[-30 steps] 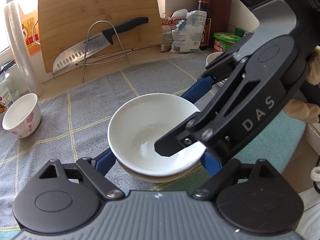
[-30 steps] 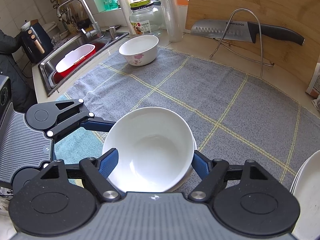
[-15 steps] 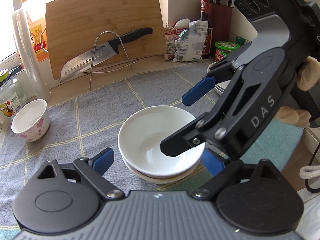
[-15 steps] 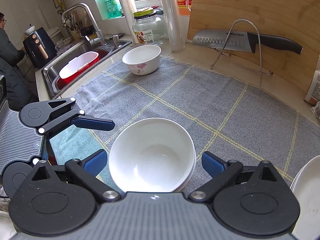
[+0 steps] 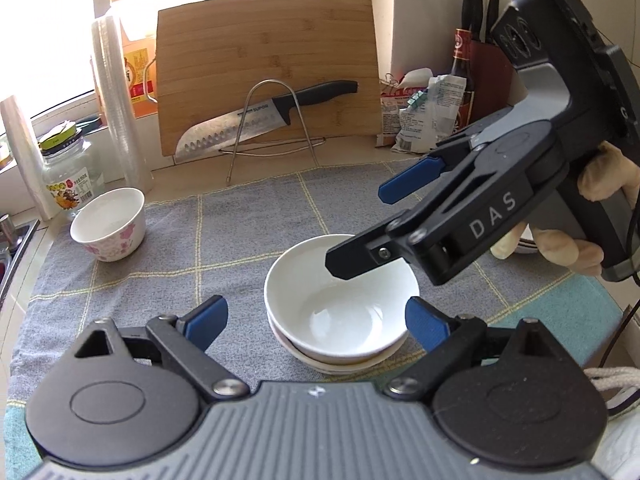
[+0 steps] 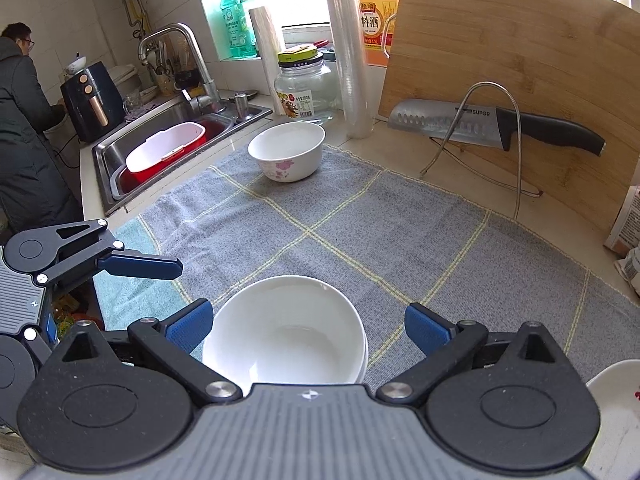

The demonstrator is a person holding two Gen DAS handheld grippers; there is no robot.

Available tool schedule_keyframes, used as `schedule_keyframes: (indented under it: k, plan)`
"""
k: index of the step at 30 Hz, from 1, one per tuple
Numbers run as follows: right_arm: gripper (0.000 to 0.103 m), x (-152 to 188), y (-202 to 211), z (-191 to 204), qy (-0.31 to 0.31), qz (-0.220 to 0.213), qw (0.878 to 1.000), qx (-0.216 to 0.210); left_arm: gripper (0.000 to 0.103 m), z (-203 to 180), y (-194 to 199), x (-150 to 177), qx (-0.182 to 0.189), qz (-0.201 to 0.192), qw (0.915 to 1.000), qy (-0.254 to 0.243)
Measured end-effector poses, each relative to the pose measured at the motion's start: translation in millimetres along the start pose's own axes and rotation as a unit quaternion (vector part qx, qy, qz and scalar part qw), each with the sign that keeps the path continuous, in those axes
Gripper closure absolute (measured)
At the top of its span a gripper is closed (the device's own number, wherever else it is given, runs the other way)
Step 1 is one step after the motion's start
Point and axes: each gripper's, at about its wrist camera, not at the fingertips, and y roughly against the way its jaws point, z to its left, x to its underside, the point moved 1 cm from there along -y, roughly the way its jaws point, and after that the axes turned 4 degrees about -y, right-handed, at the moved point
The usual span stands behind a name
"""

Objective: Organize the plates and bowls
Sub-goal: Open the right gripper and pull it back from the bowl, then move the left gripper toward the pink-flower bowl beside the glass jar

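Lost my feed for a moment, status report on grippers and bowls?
Right gripper just opened, left gripper open, both empty. White bowl nested in another on the cloth. Floral bowl apart, path unobstructed.

My own casing covers the near rim of the stacked white bowls (image 6: pixel 286 334), so from the right wrist view I can't count how many are nested. The plates (image 6: pixel 616 384) bottom right are chopped off by the frame edge. Labels on the glass jar (image 6: pixel 306 90) are too tiny to read.
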Motion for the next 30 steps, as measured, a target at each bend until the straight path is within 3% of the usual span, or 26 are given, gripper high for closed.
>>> schedule_keyframes:
  k: [5, 14, 24, 30]
  plan:
    - [0.000, -4, 1, 2, 0.023, -0.018, 1.000, 0.002, 0.008, 9, 6, -2, -0.038, -0.003, 0.9988, 0.031]
    - [0.000, -2, 3, 8, -0.021, -0.043, 0.998, 0.040, 0.007, 43, 1, -4, -0.072, -0.023, 0.9962, 0.044]
    - [0.000, -14, -16, 51, -0.051, -0.056, 0.985, 0.156, 0.007, 117, -17, 8, -0.001, -0.029, 0.9996, 0.004]
    - [0.000, -31, -42, 87, -0.074, -0.061, 0.976, 0.196, 0.007, 170, -26, 12, 0.032, -0.032, 0.9983, -0.038]
